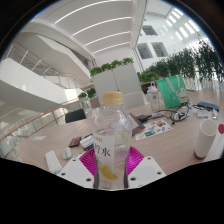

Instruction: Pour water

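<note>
A clear plastic water bottle (112, 135) with a pale yellow cap and a white label stands upright between my fingers, lifted in front of the table. My gripper (112, 163) is shut on the bottle, with the magenta pads (134, 160) pressed against its lower body on both sides. A white cup (205, 138) stands on the wooden table (170, 140) to the right, beyond the fingers.
Beyond the bottle the table holds a clutter of small items, a green bag (172, 90) and a white planter box (117, 80) with greenery. A small white object (53, 160) lies to the left. A large atrium rises behind.
</note>
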`<state>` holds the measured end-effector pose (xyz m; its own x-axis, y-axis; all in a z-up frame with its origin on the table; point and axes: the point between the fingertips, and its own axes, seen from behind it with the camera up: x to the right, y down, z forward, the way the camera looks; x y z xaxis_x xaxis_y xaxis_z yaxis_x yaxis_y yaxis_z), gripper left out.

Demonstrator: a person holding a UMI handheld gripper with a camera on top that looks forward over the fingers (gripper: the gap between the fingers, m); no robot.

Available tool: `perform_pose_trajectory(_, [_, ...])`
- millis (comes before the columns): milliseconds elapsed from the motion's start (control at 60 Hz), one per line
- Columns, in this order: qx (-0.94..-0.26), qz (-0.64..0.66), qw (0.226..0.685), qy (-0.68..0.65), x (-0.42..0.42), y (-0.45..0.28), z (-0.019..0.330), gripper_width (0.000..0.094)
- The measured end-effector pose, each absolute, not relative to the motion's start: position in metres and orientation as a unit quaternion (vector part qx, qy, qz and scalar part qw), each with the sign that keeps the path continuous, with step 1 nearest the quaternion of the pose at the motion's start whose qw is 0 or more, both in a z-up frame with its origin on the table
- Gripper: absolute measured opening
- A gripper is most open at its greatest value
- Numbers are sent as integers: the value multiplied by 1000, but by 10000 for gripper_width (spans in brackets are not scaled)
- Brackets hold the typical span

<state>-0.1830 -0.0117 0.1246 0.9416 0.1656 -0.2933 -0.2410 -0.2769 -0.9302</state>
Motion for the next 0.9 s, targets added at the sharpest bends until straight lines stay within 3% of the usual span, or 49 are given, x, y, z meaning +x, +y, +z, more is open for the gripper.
perform_pose_trajectory(100, [-756, 267, 582, 134, -141, -4, 185, 329])
perform_pose_trajectory(233, [-685, 407, 513, 318, -56, -1, 215, 298])
perform_pose_trajectory(417, [-524, 583, 340, 520, 6, 1, 179, 327])
perform_pose_trajectory(450, [-488, 614, 300, 543, 9, -9, 189, 326])
perform_pose_trajectory(550, [-416, 678, 248, 553, 14, -5, 190, 326])
perform_pose_trajectory(567, [-401, 687, 231, 560, 17, -18, 209, 326])
perform_pose_trajectory(750, [-334, 724, 190, 573, 18, -1, 220, 326])
perform_pose_trajectory(767, [-320, 736, 178, 570, 30, -23, 223, 327])
perform_pose_trajectory(900, [-329, 727, 173, 577, 15, -2, 226, 326])
